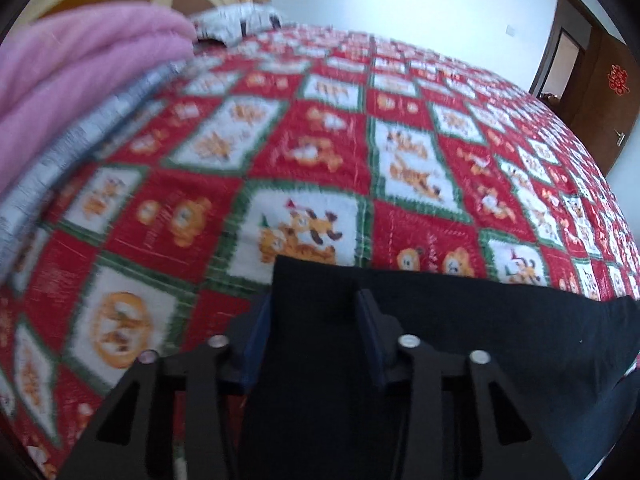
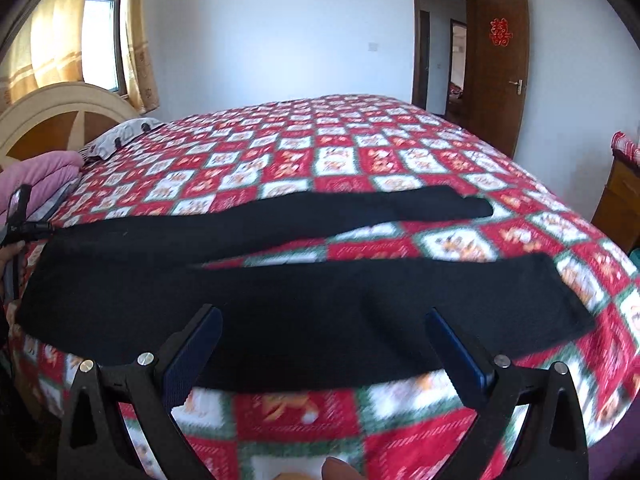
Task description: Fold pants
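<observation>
Black pants (image 2: 280, 308) lie spread on a bed with a red, white and green cartoon quilt (image 2: 360, 152). Both legs point right; the far leg (image 2: 360, 212) and near leg (image 2: 440, 296) are parted. My right gripper (image 2: 320, 316) is open, its blue pads wide apart just above the near leg's front edge. In the left wrist view the left gripper (image 1: 316, 308) is closed on the waist end of the pants (image 1: 440, 320), with black cloth between and over its pads. The left gripper also shows at the far left of the right wrist view (image 2: 16, 220).
A folded pink blanket (image 1: 80, 68) and a grey patterned pillow (image 1: 236, 20) lie by the cream headboard (image 2: 52, 108). A window with curtains is behind. An open brown door (image 2: 496, 64) and a wooden cabinet (image 2: 620, 204) stand on the right.
</observation>
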Demonstrator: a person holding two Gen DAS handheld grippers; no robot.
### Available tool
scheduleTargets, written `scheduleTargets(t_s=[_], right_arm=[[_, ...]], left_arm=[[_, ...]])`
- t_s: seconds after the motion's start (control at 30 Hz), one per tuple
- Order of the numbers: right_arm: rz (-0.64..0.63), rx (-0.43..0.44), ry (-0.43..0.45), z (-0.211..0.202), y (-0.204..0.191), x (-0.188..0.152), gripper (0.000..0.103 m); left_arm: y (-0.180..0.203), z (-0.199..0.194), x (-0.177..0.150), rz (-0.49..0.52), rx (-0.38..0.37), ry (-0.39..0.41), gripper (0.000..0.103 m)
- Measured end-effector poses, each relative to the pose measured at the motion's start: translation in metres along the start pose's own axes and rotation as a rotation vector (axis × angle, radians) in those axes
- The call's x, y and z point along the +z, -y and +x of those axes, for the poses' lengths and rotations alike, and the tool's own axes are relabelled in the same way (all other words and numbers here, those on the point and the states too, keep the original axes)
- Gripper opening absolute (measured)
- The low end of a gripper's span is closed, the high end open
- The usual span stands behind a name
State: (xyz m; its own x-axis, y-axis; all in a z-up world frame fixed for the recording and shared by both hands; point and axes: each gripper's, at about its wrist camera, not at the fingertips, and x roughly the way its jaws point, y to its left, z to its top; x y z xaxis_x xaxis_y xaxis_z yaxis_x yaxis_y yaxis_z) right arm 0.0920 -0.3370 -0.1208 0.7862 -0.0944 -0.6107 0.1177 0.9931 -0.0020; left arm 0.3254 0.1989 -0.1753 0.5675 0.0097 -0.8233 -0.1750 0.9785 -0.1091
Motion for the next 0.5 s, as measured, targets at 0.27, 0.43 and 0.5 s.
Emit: scheduleTargets(t_s=[0.27,0.43,0.5], right_arm=[[0.016,-0.050,0.016,0.036,0.058,0.053,0.068],[0.116,-0.104,-0.008,0.074,0.128,0.104,0.066],[0.155,-0.118,-0.034,0.097,0.155,0.124,0.066]], left_arm=[[-0.019,0.006,-0.006,-0.045,-0.121,0.057,0.033],[-0.006,0.009,-0.003,0.019,-0.045,0.071,0.032],[-0.005,0.009,-0.002,0.032,-0.030,0.078,0.032]])
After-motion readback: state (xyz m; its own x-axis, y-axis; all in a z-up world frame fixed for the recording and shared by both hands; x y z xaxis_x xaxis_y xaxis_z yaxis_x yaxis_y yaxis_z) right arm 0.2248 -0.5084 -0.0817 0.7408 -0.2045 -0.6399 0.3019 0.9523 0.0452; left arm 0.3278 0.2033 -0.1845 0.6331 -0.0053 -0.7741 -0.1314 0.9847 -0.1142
